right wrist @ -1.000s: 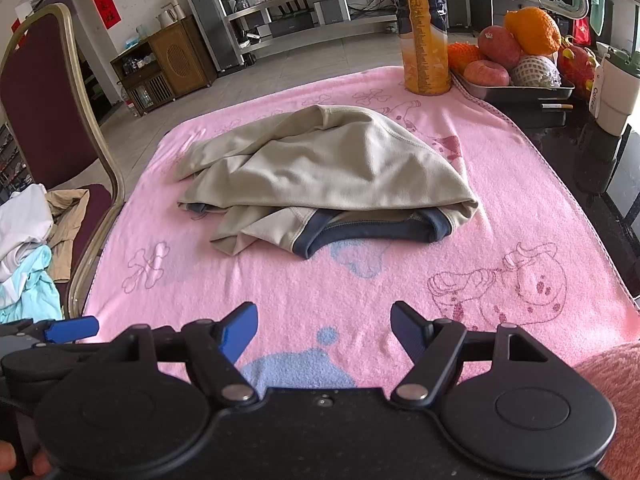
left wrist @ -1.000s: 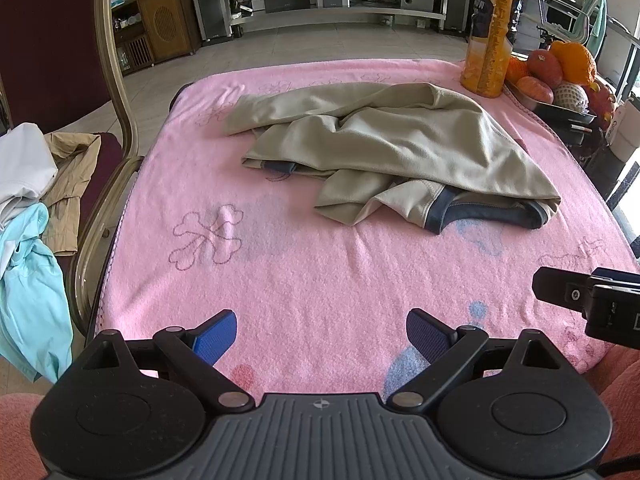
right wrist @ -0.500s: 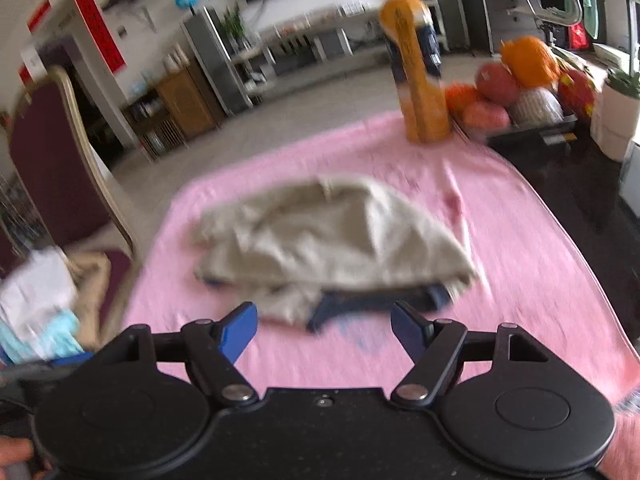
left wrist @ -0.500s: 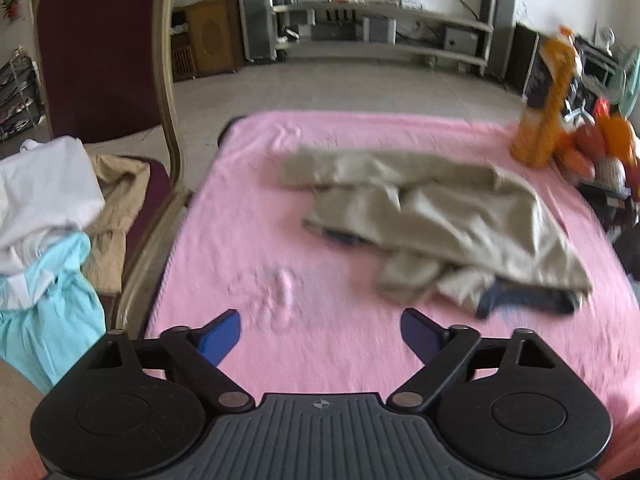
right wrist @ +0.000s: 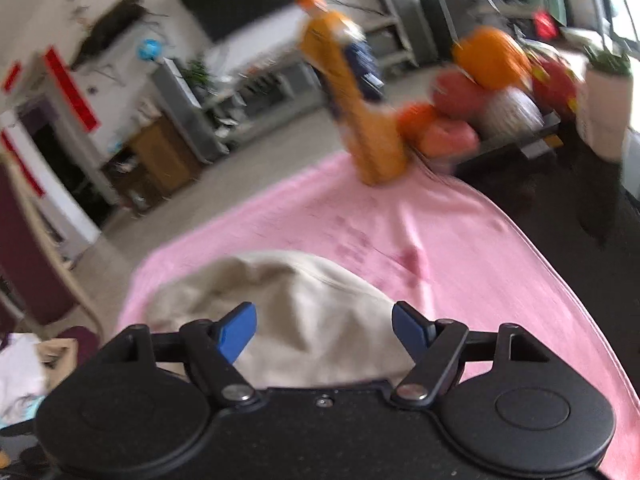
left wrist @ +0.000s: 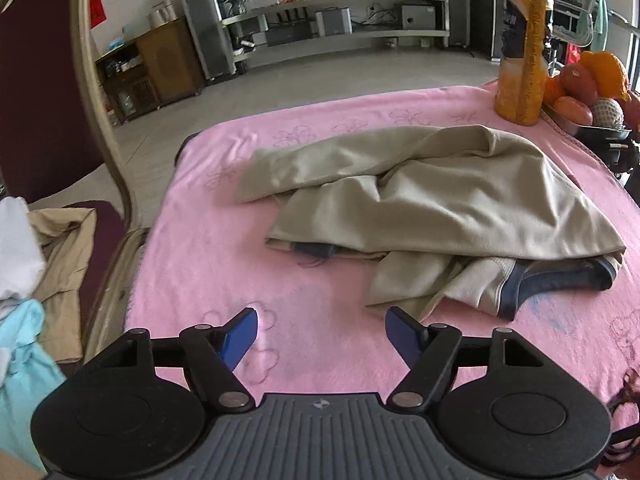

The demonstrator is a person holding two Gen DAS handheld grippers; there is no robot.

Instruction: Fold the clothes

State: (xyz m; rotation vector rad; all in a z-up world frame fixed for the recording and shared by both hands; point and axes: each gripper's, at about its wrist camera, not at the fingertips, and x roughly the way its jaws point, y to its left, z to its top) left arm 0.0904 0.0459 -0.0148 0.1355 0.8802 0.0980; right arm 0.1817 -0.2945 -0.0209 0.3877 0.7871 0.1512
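Lying crumpled, the soft, floppy beige shirt [left wrist: 432, 196] is probably best pinched at its navy collar [left wrist: 560, 280] by both wide-open hand-held grippers [left wrist: 320, 336] [right wrist: 324, 332].

Moved forward over the last second: left gripper [left wrist: 320, 334], earlier back at the near edge of the pink blanket [left wrist: 208, 248], now close to the beige shirt [left wrist: 432, 200], hem just ahead and right of the jaws. Right gripper [right wrist: 324, 330] advanced farther, shirt now directly under and between the spread jaws. Right view gone blurred.
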